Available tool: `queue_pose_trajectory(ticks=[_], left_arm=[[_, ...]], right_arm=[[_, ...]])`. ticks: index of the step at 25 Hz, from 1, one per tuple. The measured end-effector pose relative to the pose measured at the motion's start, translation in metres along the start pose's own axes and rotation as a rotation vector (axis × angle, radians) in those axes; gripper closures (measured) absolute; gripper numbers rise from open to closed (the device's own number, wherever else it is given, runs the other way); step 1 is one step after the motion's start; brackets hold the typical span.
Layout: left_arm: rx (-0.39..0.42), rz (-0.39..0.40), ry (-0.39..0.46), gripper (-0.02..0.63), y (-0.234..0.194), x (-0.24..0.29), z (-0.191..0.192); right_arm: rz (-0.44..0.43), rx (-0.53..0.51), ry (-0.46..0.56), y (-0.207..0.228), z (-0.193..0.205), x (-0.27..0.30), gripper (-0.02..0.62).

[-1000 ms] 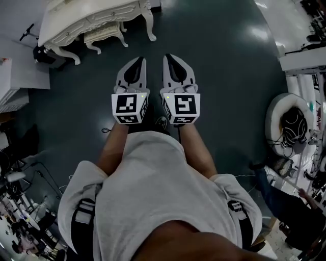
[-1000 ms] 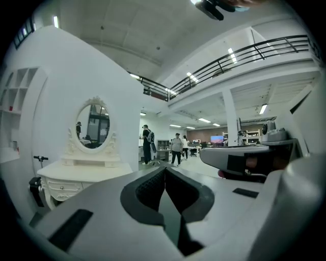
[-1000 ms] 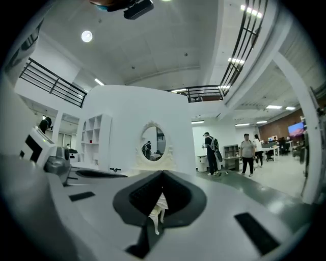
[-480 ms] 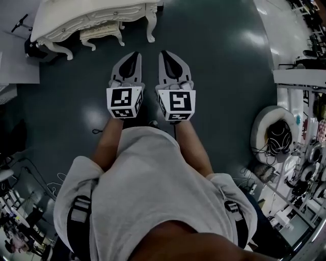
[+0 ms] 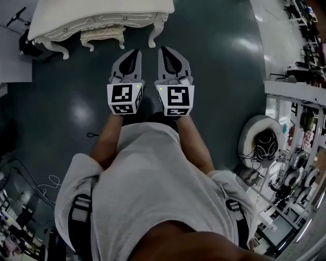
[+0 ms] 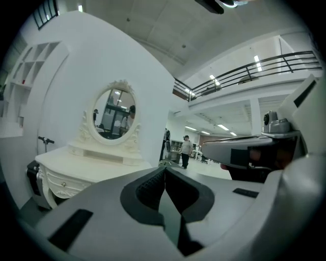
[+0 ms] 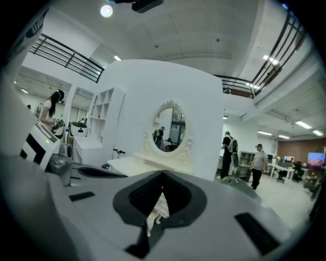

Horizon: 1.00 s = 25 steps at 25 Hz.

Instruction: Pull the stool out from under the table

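Both pairs of jaws are pressed together and hold nothing: the left gripper and the right gripper point side by side toward the furniture, their dark ribbed pads meeting inside smooth grey shells. Ahead of them, well apart, the stool sits tucked under the table, between its curved legs. To do this step well, the person would likely need to crouch, spread the jaws, pinch the stool's front rail, and draw it straight back so its legs miss the table's. Stool and table are matching cream pieces with carved scrollwork and bowed legs, below an oval mirror. The dark floor is glossy, so the stool should slide easily.
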<state>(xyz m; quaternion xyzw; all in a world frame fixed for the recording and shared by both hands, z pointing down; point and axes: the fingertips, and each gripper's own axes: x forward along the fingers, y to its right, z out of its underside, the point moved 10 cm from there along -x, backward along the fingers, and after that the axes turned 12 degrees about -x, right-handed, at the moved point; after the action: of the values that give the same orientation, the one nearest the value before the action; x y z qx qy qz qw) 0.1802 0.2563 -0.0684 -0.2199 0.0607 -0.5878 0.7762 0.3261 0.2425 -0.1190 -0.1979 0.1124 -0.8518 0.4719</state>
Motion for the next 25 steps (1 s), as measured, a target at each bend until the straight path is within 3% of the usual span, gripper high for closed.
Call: queue_pose_trajectory(ticks=[13, 21, 25], left_arm=[[-0.097, -0.347, 0.071, 0.6, -0.135, -0.025, -0.027], [-0.047, -0.457, 0.053, 0.6, -0.188, 0.032, -0.062], [-0.037, -0.519, 0.02, 0.6, -0.207, 0.055, -0.068]], right_arm=[[-0.358, -0.085, 0.075, -0.089, -0.038, 0.133, 0.581], [-0.476, -0.063, 0.175, -0.089, -0.067, 0.239, 0.581], [-0.506, -0.044, 0.156, -0.086, -0.059, 0.285, 0.581]])
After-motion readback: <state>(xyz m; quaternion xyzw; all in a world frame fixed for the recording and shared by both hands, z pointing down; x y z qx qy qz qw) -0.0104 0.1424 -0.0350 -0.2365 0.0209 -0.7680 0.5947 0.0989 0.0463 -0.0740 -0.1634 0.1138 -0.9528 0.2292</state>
